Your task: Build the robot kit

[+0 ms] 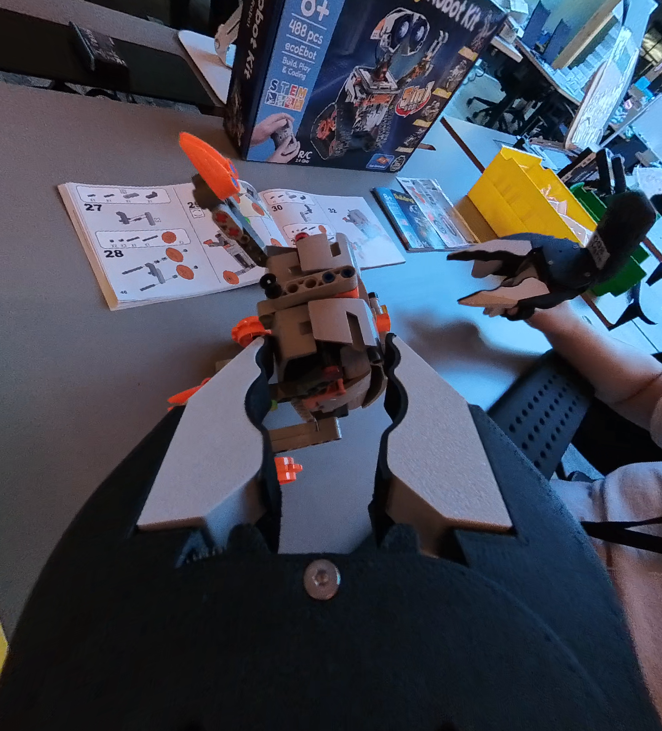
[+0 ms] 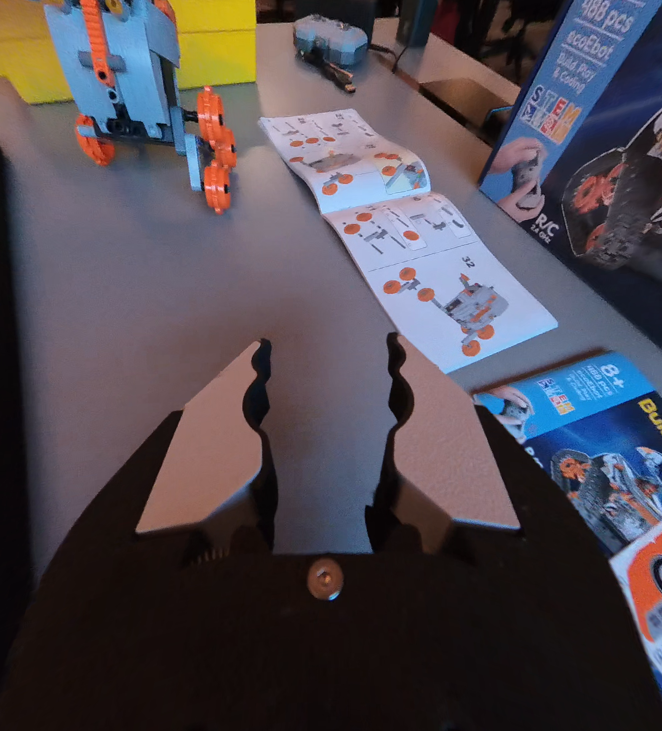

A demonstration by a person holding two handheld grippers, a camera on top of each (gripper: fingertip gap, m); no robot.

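Model status: we see a part-built grey-and-orange brick robot [image 1: 317, 336] clamped between the left gripper [image 1: 325, 348] fingers, held above the grey table [image 1: 44, 356], one orange wheel arm fitted. Open instruction booklet [image 1: 155, 237] lies beyond it. Right gripper [image 2: 327, 344] hovers with jaws apart, nothing between them, well clear of the model.

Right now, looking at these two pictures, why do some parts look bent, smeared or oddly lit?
Left wrist view: the wide lens bows the grey table; the orange wheel atop the brick model and the right gripper are smeared. Right wrist view: dimmer and warmer, with the blue booklet soft at the frame's edge, and the open manual stretched long.
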